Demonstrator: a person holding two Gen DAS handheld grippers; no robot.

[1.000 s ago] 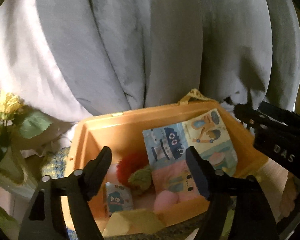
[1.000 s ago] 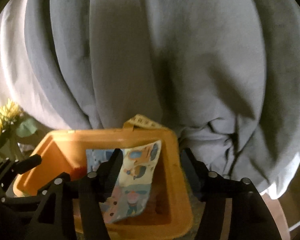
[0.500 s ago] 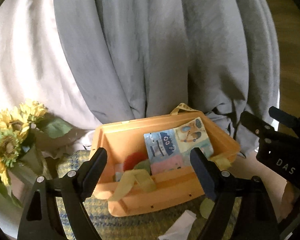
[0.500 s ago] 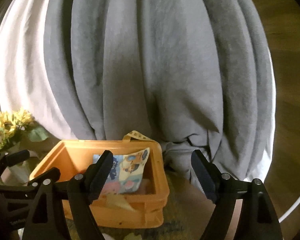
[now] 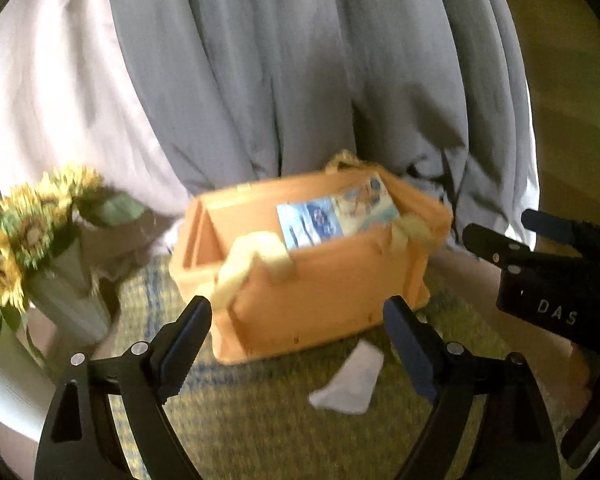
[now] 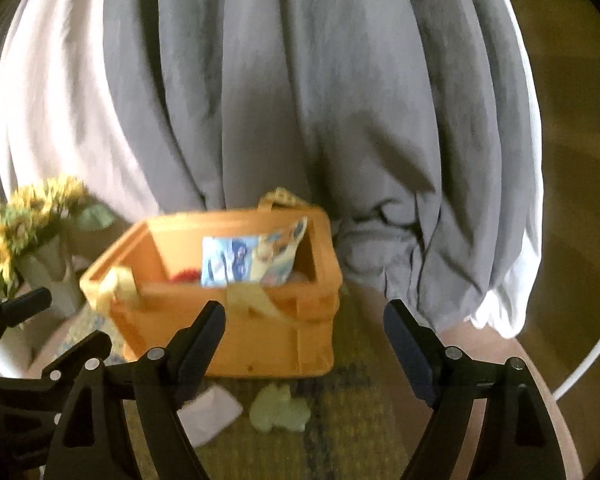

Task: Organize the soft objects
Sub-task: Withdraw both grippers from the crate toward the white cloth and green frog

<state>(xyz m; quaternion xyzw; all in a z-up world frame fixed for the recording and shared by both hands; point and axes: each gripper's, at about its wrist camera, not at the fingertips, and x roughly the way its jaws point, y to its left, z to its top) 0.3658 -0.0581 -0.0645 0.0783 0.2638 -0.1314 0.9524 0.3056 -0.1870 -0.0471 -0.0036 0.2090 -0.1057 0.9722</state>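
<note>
An orange crate [image 5: 332,280] [image 6: 260,332] stands on a woven mat. A soft picture book [image 5: 332,216] [image 6: 252,260] stands inside it, with a red plush [image 6: 186,276] beside it and yellow cloth [image 5: 252,256] [image 6: 252,300] draped over the front rim. A white soft piece [image 5: 352,384] [image 6: 212,408] and a pale green soft piece [image 6: 278,408] lie on the mat in front of the crate. My left gripper [image 5: 300,336] is open and empty, held back from the crate. My right gripper [image 6: 304,340] is open and empty, and also shows in the left wrist view [image 5: 540,272].
A vase of sunflowers [image 5: 32,240] [image 6: 28,232] stands left of the crate. A grey and white curtain [image 5: 300,80] [image 6: 300,100] hangs behind it. The woven mat [image 5: 280,420] lies on a round table whose edge [image 6: 540,392] is at the right.
Both grippers have drawn back and up from the crate, which now looks smaller. The mat and the loose pieces in front of it have come into view. Both grippers stay open.
</note>
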